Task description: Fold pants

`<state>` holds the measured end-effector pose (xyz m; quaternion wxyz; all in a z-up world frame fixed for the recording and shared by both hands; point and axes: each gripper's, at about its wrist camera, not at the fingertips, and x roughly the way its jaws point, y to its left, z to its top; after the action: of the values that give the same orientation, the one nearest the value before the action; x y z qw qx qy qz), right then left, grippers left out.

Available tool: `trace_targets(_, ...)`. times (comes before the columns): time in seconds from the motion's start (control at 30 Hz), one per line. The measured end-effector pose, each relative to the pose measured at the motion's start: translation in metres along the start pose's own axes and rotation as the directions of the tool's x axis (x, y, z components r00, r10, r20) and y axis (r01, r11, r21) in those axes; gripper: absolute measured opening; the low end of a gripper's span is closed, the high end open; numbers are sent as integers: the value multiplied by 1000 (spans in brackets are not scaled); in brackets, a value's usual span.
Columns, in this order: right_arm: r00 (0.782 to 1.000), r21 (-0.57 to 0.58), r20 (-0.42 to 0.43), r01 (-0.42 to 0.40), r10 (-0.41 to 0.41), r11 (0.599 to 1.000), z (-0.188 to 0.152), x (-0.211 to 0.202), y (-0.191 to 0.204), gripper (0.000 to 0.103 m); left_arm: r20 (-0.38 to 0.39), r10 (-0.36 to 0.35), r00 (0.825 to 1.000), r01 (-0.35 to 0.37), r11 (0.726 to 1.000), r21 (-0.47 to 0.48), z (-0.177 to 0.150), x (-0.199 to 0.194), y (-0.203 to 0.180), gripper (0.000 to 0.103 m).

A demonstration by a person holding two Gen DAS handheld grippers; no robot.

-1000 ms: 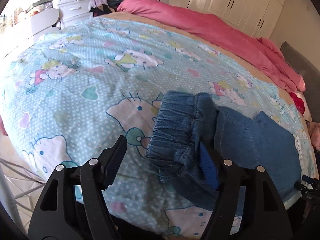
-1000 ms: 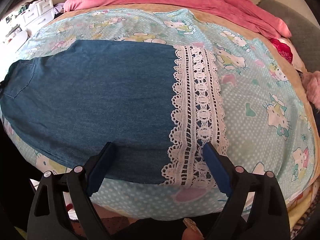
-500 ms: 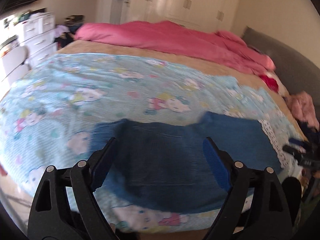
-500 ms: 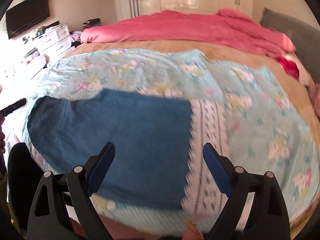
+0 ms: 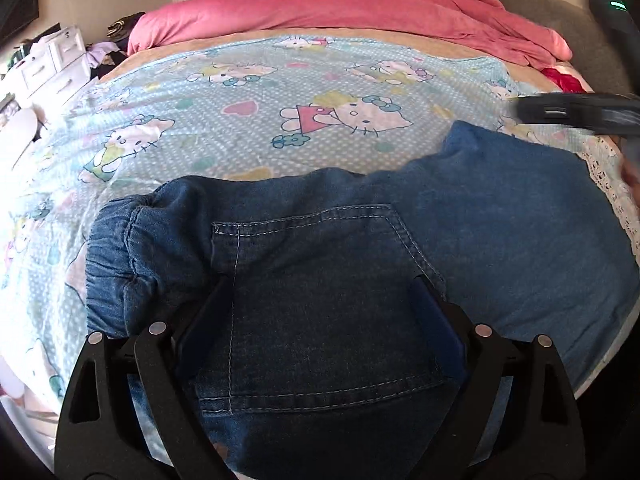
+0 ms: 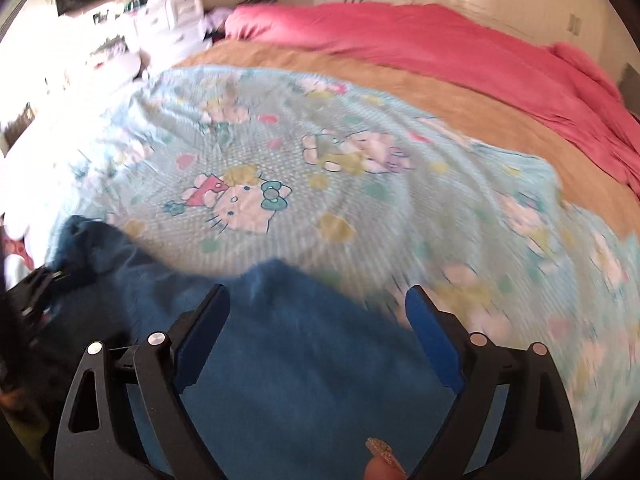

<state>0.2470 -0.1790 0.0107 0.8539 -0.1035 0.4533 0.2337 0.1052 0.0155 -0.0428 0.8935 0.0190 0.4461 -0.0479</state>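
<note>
Blue denim pants [image 5: 500,220] lie flat on the bed, with the elastic waistband [image 5: 116,248] at the left and the white lace hem [image 5: 612,184] at the right. My left gripper [image 5: 320,284] hovers over the back pocket [image 5: 312,240]. Its jaws are opening, and the cloth lies under them, not pinched. In the blurred right wrist view, my right gripper [image 6: 316,292] stands open above the denim [image 6: 288,360] with nothing gripped. It also shows as a dark blur [image 5: 576,114] near the lace hem.
A light blue cartoon-cat sheet [image 5: 280,112] covers the bed. A pink duvet [image 5: 360,8] is bunched along the far side. White drawers [image 5: 48,64] stand at the left and a grey headboard [image 5: 560,28] at the right. A fingertip [image 6: 380,460] shows at the bottom.
My left gripper moved from the waistband to over the back pocket and its jaws widened. My right gripper swept left off the lace hem, which has left its view.
</note>
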Motion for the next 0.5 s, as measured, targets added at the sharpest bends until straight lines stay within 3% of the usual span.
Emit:
trace_targets(0.1, 995, 7, -86, -46, 46, 999, 16, 44, -3, 72, 12, -28, 1000, 28, 999, -19, 0, -2, 7, 83)
trace_targets(0.13, 992, 9, -107, -71, 71, 997, 15, 50, -2, 60, 16, -28, 999, 28, 999, -16, 0, -2, 5, 83)
trace_targets(0.17, 987, 3, -130, -98, 98, 995, 13, 57, 1, 37, 19, -28, 999, 28, 999, -15, 0, -3, 4, 83)
trace_targets(0.23, 977, -33, -142, -166, 160, 986, 9, 61, 10, 10, 26, -30, 999, 31, 999, -12, -1, -3, 4, 83)
trace_targets(0.3, 988, -82, -104, -121, 113, 989, 7, 54, 17, 3, 30, -42, 999, 43, 999, -20, 0, -3, 5, 84)
trace_targets(0.37, 994, -51, -64, -87, 84, 995, 9, 49, 13, 1, 34, -47, 998, 48, 999, -24, 0, -2, 5, 84)
trace_targets(0.4, 998, -42, -49, -34, 32, 999, 10, 51, 11, 0, 36, -45, 998, 46, 999, -23, 0, -2, 5, 84)
trace_targets(0.5, 996, -43, -72, 47, -50, 998, 7, 64, 5, 0, 38, -40, 998, 41, 999, -17, -1, -2, 4, 84)
